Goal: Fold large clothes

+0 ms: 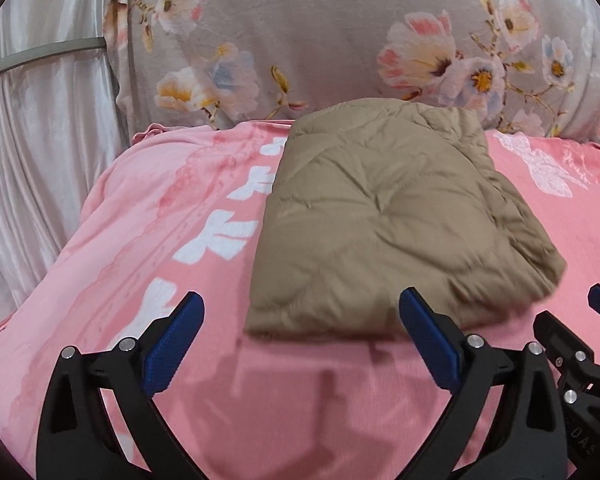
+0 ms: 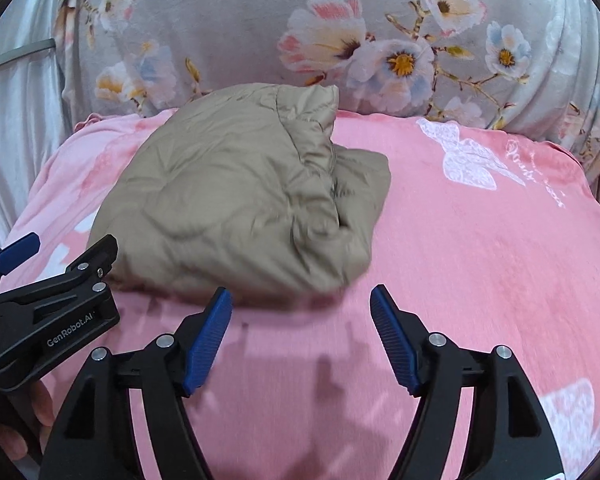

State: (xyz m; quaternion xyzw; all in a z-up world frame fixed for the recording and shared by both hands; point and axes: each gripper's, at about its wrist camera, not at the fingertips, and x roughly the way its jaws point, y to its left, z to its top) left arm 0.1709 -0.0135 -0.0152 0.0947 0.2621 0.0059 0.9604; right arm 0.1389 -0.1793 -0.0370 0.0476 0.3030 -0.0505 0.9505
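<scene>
While the left gripper (image 1: 300,336) and right gripper (image 2: 300,334) hang released, nothing pins the folded jacket (image 1: 384,224). Its puffy padding could spring open on the pink blanket (image 1: 148,216).

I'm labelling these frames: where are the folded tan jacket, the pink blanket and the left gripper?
folded tan jacket (image 1: 388,216), left wrist view, middle of its top panel.
pink blanket (image 2: 480,248), right wrist view, bare stretch right of the jacket.
left gripper (image 1: 300,340), left wrist view, midway between its fingertips.

1. Left wrist cam: low over pink bedspread (image 1: 148,240), looks forward and down past its own fingers at folded tan jacket (image 1: 388,216), close
2. Right wrist cam: same heading, just right of it
3. Shared: jacket, bedspread, floral cover (image 2: 240,24) behind; each sees the other gripper
</scene>
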